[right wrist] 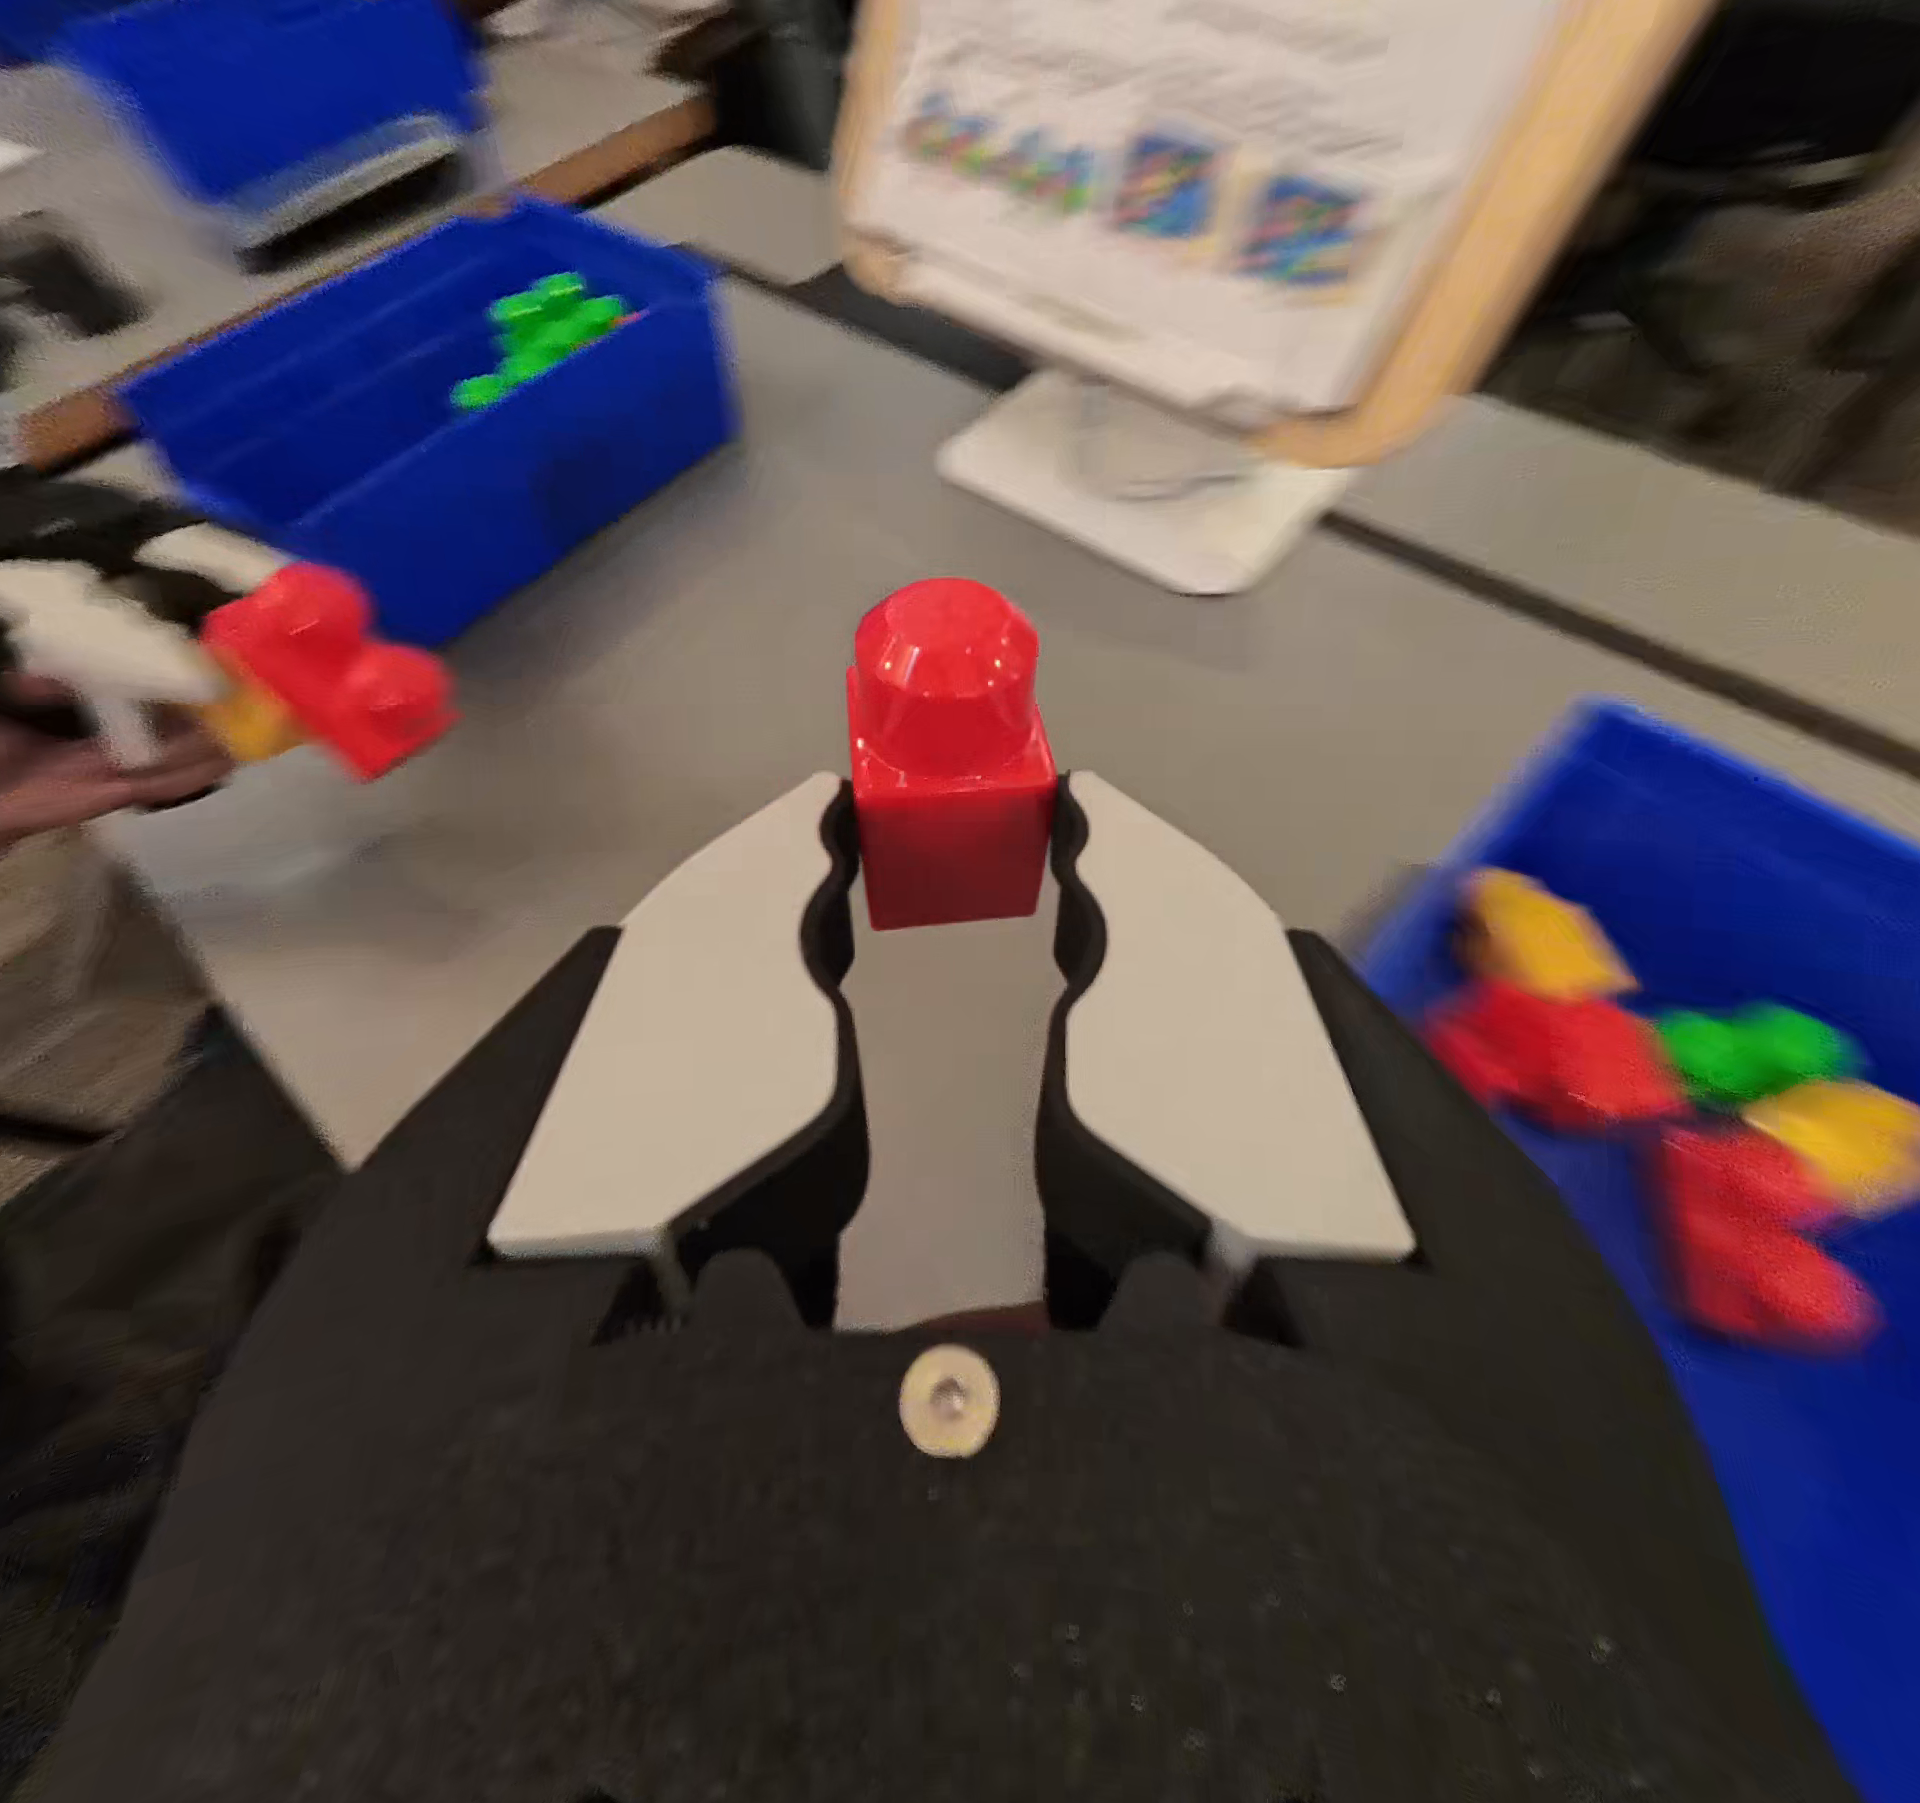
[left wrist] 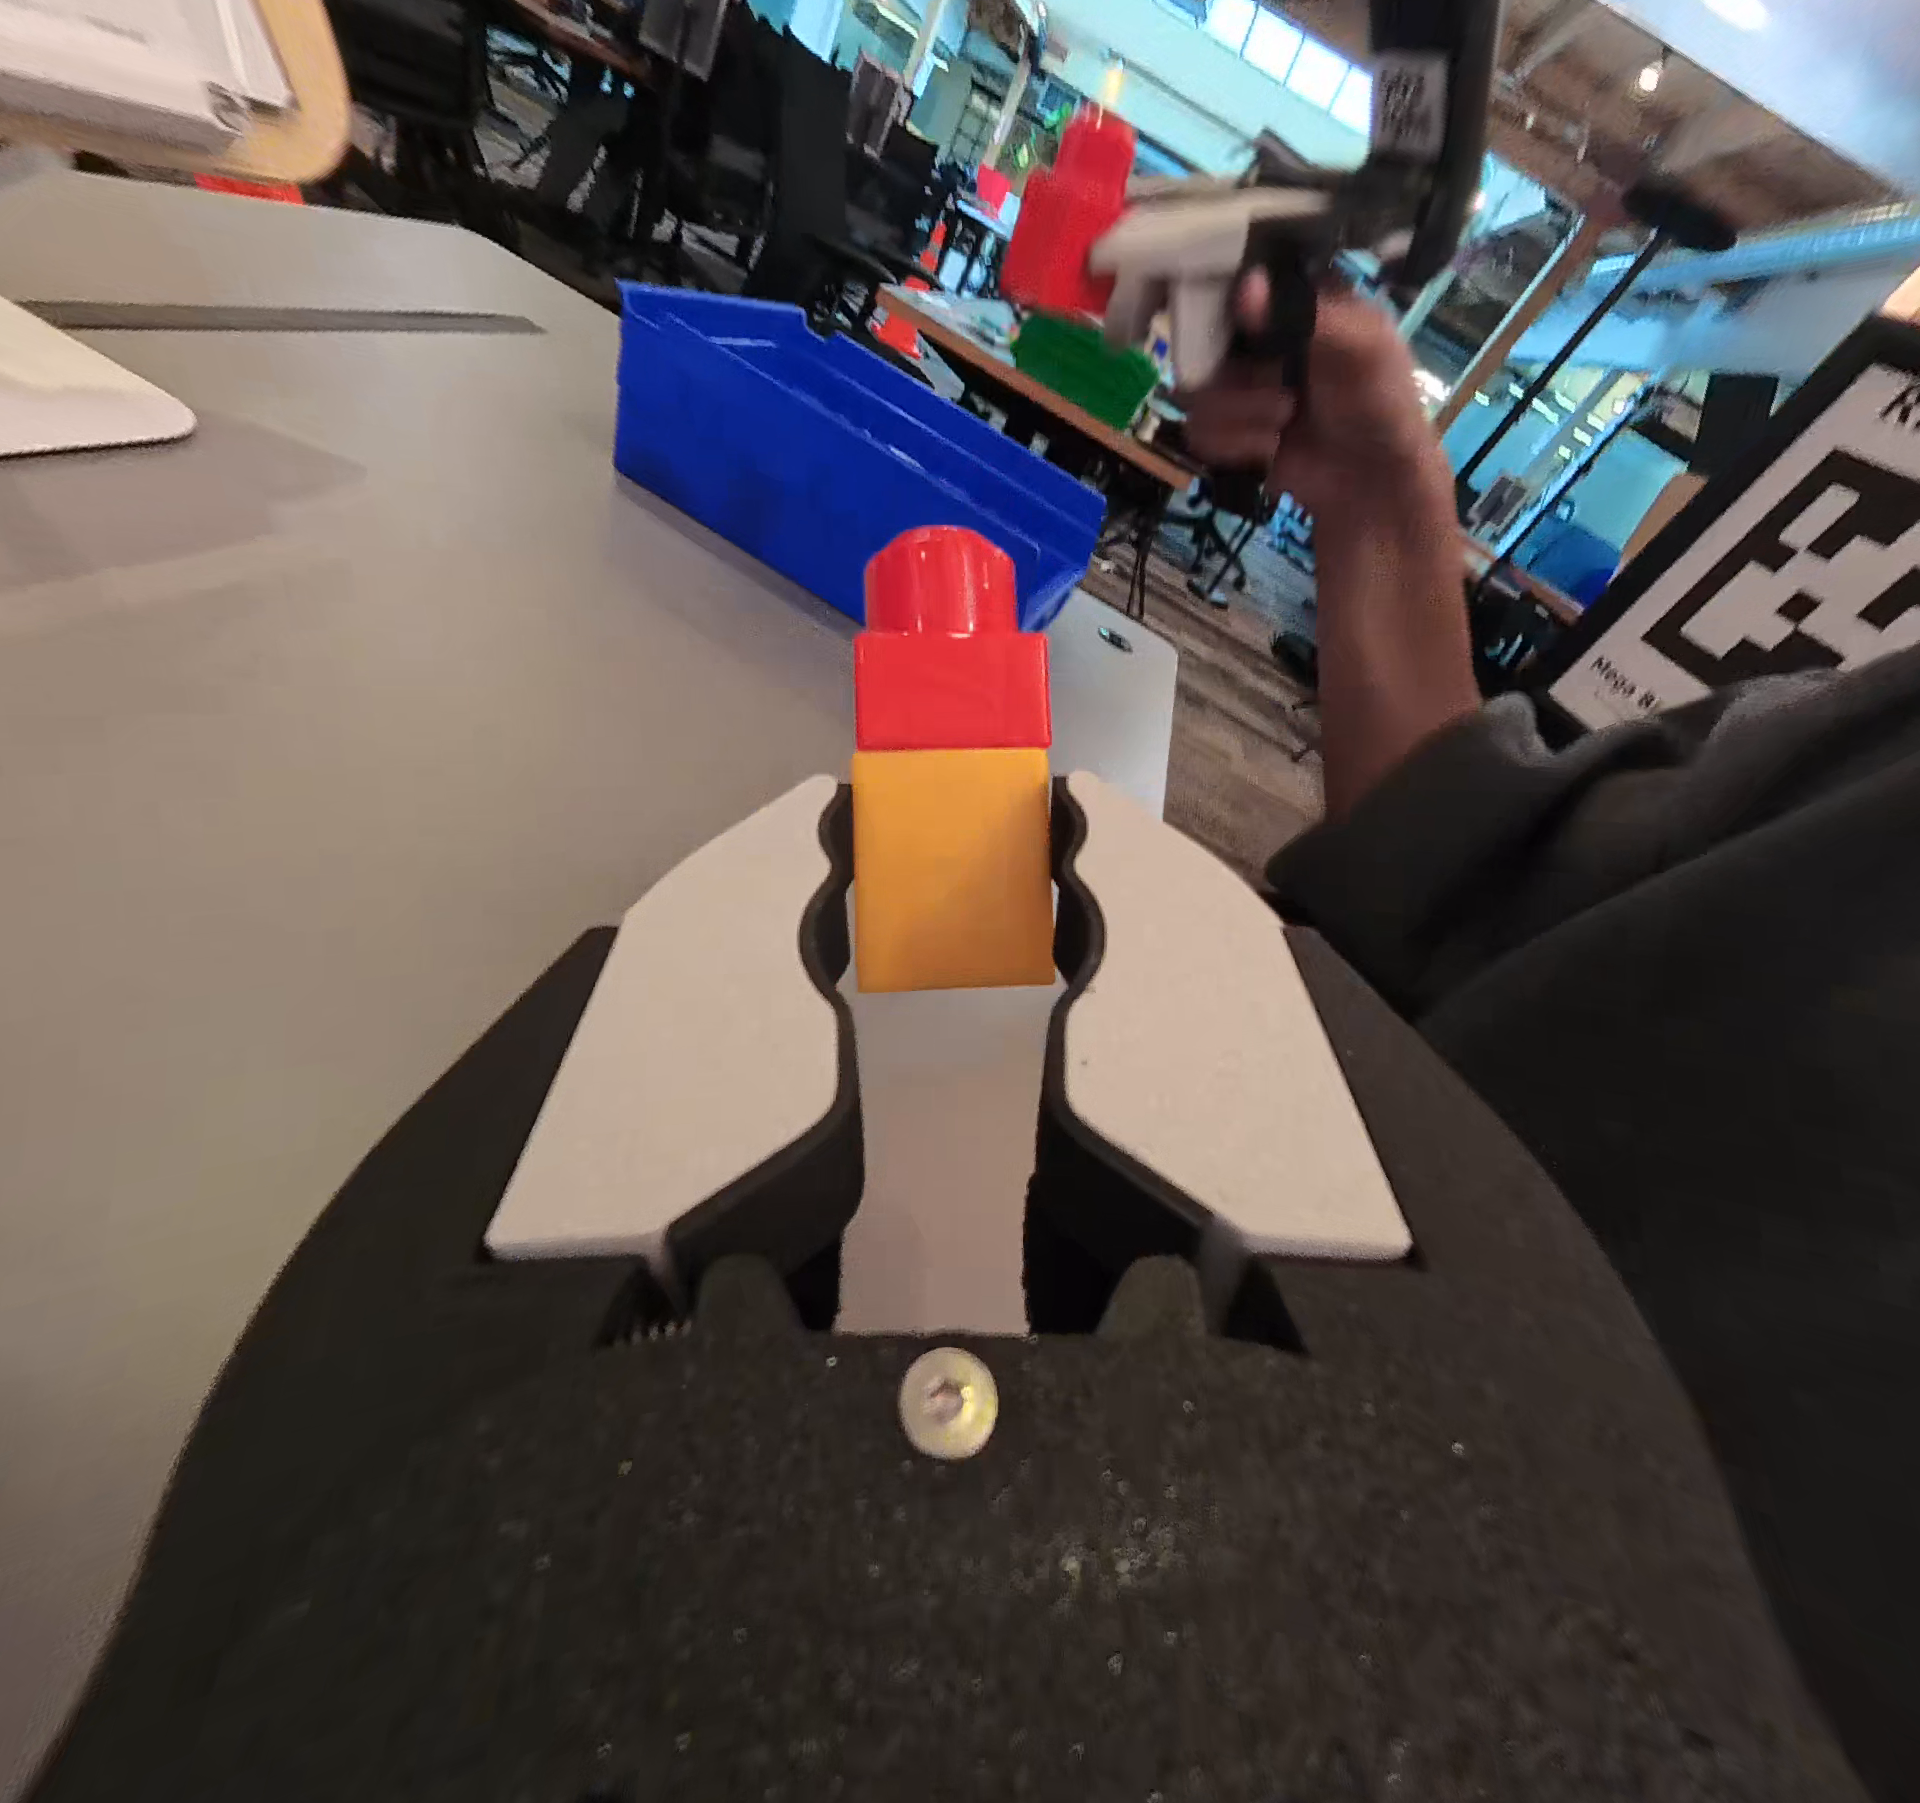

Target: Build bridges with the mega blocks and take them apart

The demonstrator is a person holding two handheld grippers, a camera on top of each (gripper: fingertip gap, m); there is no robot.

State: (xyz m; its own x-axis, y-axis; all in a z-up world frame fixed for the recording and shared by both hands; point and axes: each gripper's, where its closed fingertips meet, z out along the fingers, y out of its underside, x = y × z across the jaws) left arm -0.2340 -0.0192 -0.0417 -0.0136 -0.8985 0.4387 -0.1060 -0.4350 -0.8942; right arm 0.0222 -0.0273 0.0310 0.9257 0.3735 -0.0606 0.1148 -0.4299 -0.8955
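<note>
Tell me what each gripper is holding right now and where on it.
The left gripper clamps the yellow block by its two sides, with a red block stacked on top. The right gripper clamps a single red block by its sides.

A grey table point(right wrist: 1195, 704) carries everything here; in the right wrist view its top fills the middle of the frame and a dark seam runs across it toward the right edge. On it, at upper left, sits a blue bin point(right wrist: 436, 444) with green blocks point(right wrist: 540, 330) inside. At the lower right edge sits a second blue bin point(right wrist: 1704, 818) holding red, yellow and green blocks point(right wrist: 1662, 1099), all blurred. At upper centre a white stand base point(right wrist: 1143, 496) rests on the tabletop, bearing a wood-framed board point(right wrist: 1455, 319) with printed sheets. Another blue bin point(right wrist: 260, 80) shows at far upper left, too blurred to place.
</note>
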